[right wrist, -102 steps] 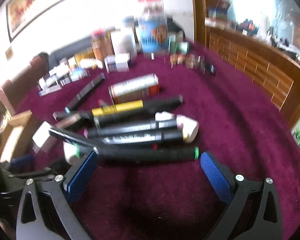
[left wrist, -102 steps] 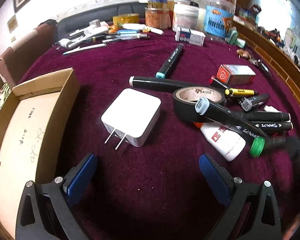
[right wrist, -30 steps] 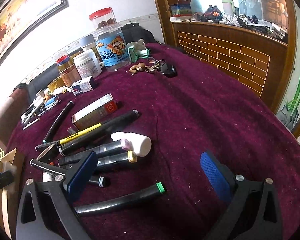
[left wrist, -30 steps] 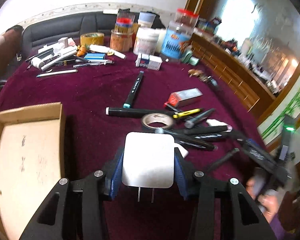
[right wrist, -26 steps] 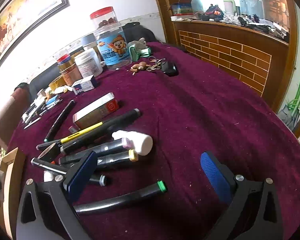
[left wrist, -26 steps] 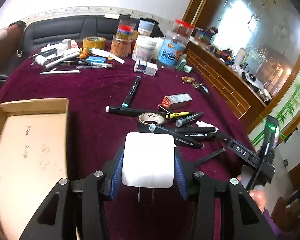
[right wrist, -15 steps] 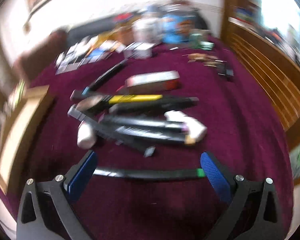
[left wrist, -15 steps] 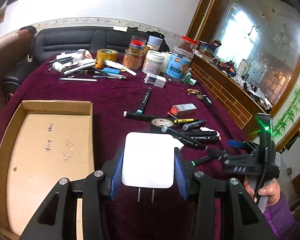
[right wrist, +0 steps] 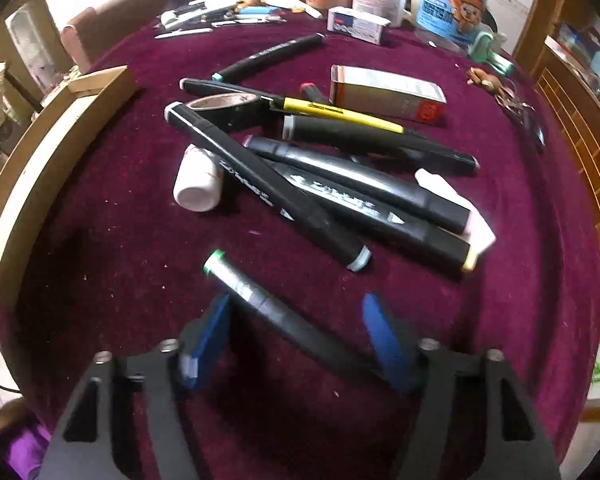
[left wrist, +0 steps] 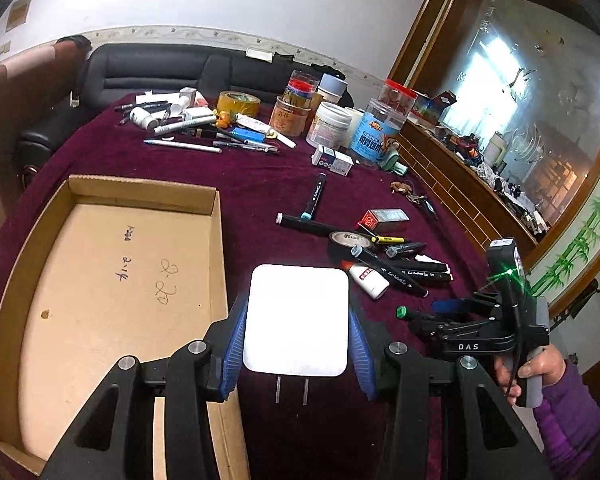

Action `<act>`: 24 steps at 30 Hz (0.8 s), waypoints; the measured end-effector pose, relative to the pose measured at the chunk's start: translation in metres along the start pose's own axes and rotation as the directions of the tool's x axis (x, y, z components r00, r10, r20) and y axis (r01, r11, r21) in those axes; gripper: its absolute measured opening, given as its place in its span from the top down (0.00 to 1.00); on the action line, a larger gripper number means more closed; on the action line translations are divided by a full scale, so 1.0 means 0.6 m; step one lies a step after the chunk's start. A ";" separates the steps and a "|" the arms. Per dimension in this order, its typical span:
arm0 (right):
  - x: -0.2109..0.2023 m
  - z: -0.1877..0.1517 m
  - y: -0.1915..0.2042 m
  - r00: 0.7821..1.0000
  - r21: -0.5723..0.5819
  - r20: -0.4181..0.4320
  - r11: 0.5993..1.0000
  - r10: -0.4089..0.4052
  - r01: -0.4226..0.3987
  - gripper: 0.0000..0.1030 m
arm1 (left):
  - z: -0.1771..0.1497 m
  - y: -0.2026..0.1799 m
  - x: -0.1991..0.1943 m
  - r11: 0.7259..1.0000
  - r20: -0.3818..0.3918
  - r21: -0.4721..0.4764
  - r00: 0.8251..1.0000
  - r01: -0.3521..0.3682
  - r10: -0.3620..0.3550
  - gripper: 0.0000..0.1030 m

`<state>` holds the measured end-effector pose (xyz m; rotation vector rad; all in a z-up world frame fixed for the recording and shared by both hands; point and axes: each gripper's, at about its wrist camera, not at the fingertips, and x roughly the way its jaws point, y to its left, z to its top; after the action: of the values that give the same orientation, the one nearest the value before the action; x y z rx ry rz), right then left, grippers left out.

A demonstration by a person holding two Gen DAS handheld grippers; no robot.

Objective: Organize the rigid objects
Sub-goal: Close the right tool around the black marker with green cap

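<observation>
My left gripper (left wrist: 298,334) is shut on a white plug adapter (left wrist: 298,316), held above the maroon table just right of an open cardboard box (left wrist: 112,272). My right gripper (right wrist: 296,340) is partly closed around a black marker with a green cap (right wrist: 268,304) that lies on the cloth between its blue pads; the pads are not pressed on it. That gripper also shows in the left wrist view (left wrist: 460,320). A pile of black markers (right wrist: 340,184), a black tape roll (right wrist: 228,108) and a white bottle (right wrist: 198,184) lie beyond it.
A red-and-silver carton (right wrist: 384,92), a yellow pen (right wrist: 340,114) and a lone teal-tipped marker (right wrist: 268,58) lie further back. Jars, tape and pens crowd the far edge (left wrist: 320,116). The box's wall (right wrist: 56,148) stands at the left. A wooden ledge (left wrist: 468,196) borders the right.
My left gripper grasped the adapter and lifted it back toward the box. My right gripper swung down over the green-capped marker and narrowed around it.
</observation>
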<state>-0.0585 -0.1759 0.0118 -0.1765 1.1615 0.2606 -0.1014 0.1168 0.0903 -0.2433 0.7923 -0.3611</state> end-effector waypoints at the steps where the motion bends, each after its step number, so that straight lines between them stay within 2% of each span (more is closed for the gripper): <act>1: -0.003 -0.001 0.000 1.000 0.004 -0.004 1.000 -0.004 0.004 0.45 | 0.000 0.002 0.002 1.000 -0.005 -0.005 1.000 0.003 -0.003 0.53; 3: -0.011 -0.006 0.001 1.000 0.008 -0.006 1.000 -0.012 0.012 0.58 | 0.000 0.005 0.003 1.000 -0.008 -0.010 1.000 0.002 -0.003 0.53; 5: -0.016 -0.015 0.003 1.000 0.022 0.004 1.000 -0.018 0.018 0.78 | -0.003 0.008 0.001 1.000 -0.006 -0.012 1.000 0.002 -0.002 0.53; 7: -0.018 -0.021 0.007 0.999 0.022 0.019 0.999 -0.029 0.028 0.86 | -0.003 0.011 -0.004 1.000 0.002 -0.015 1.000 0.002 -0.002 0.53; 12: -0.038 -0.018 0.020 0.997 0.048 0.067 0.998 0.028 -0.031 0.86 | 0.004 0.030 -0.028 0.999 0.016 -0.033 1.000 0.008 -0.008 0.53; 14: -0.059 -0.012 0.029 0.993 0.053 0.093 0.996 0.071 -0.077 0.86 | 0.012 0.042 -0.033 0.999 0.010 -0.045 1.000 0.010 -0.009 0.53; 16: -0.079 0.000 0.048 0.984 0.042 0.117 0.989 0.134 -0.140 0.86 | 0.025 0.055 -0.031 0.999 0.002 -0.043 1.000 -0.019 0.019 0.53; 19: -0.094 0.031 0.089 0.960 0.018 0.128 0.968 0.247 -0.252 0.86 | 0.048 0.075 -0.016 0.998 -0.012 -0.032 0.998 -0.062 0.061 0.53; 21: -0.090 0.063 0.122 0.935 0.015 0.118 0.941 0.335 -0.339 0.86 | 0.065 0.096 0.008 0.995 -0.034 -0.031 0.995 -0.098 0.097 0.53; 24: -0.071 0.112 0.172 0.895 0.026 0.104 0.898 0.434 -0.438 0.86 | 0.086 0.138 0.049 0.990 -0.091 -0.071 0.989 -0.119 0.112 0.53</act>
<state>-0.0451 -0.0638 0.0769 0.1448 1.1014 0.6312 -0.0262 0.1844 0.0776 -0.2530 0.9028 -0.2333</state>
